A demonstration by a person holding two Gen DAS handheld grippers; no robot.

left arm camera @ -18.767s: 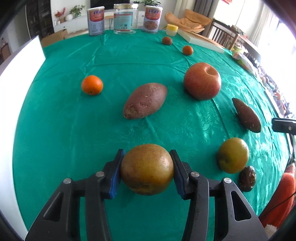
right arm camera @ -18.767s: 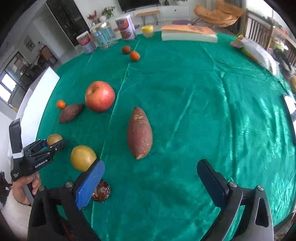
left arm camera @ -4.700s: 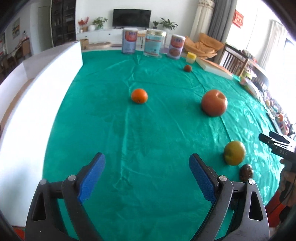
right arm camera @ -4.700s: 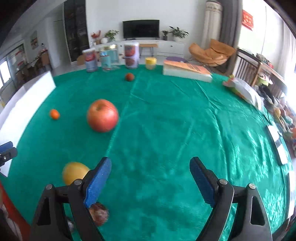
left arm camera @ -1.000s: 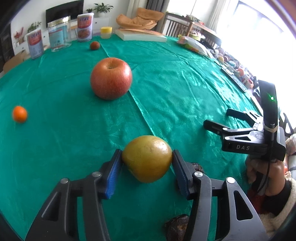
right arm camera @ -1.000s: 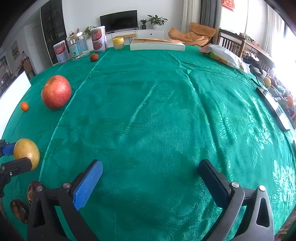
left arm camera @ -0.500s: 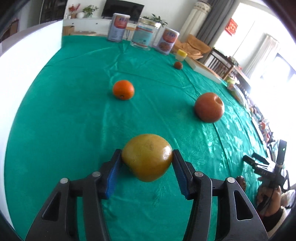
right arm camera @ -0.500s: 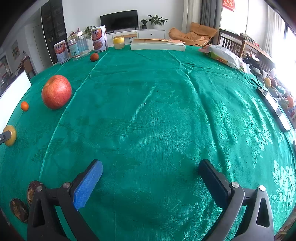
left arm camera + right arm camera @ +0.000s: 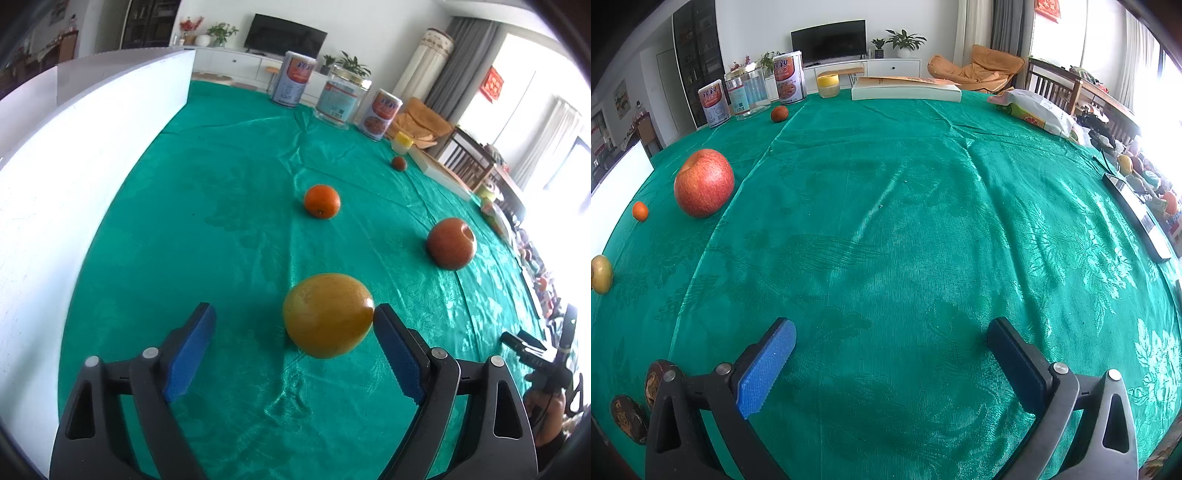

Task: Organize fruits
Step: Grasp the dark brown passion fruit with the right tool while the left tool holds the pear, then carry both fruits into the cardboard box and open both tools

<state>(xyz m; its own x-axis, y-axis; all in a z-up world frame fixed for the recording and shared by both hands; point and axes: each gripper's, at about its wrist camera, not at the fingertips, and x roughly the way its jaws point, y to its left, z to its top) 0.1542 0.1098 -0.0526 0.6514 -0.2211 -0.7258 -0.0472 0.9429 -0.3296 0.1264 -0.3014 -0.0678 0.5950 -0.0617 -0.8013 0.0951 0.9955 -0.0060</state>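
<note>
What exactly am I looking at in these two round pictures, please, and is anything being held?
There is no robot here: a person holds a hand-held gripper in each hand, and a fisheye camera on each looks along its two fingers. The left view shows the left hand-held gripper, whose jaws have just been opening; the yellow pear sits between them on the green tablecloth, clear of the left pad and right at the other. Beyond lie an orange and a red apple. The right view shows the right hand-held gripper, open and empty. So nothing is gripped.
</note>
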